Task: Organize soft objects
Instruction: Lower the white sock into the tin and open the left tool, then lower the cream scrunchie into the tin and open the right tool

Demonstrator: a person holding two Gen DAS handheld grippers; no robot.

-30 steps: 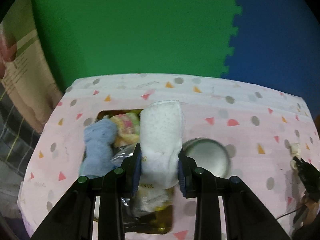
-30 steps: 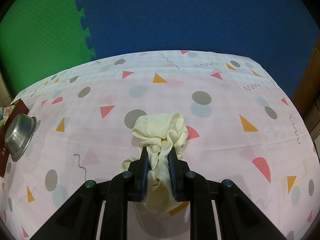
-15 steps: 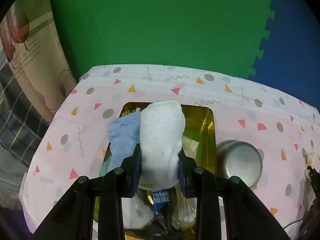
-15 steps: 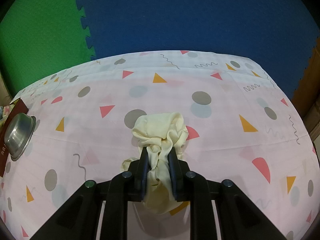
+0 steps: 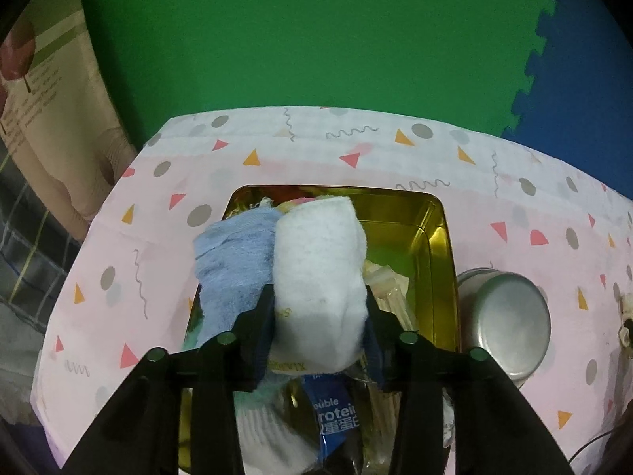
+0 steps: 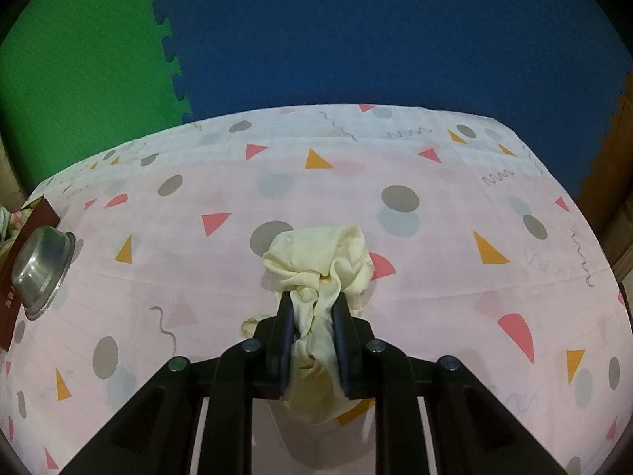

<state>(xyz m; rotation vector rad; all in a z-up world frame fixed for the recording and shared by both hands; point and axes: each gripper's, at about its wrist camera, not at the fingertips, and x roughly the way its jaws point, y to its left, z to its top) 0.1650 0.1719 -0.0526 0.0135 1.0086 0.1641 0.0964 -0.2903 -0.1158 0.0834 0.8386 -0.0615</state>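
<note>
SETTING: home play or living room | EVIDENCE: green foam mat (image 5: pixel 296 39) and blue foam mat (image 6: pixel 376 31) interlocked as backdrop | desk (image 6: pixel 435 206) under pink patterned cloth | gold tin (image 5: pixel 437 237), steel bowl (image 5: pixel 510 328)

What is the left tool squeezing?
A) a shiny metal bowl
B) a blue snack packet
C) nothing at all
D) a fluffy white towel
D: the left tool is shut on the rolled white towel, holding it over the gold tray, while the metal bowl sits beside the tray, untouched.
</note>
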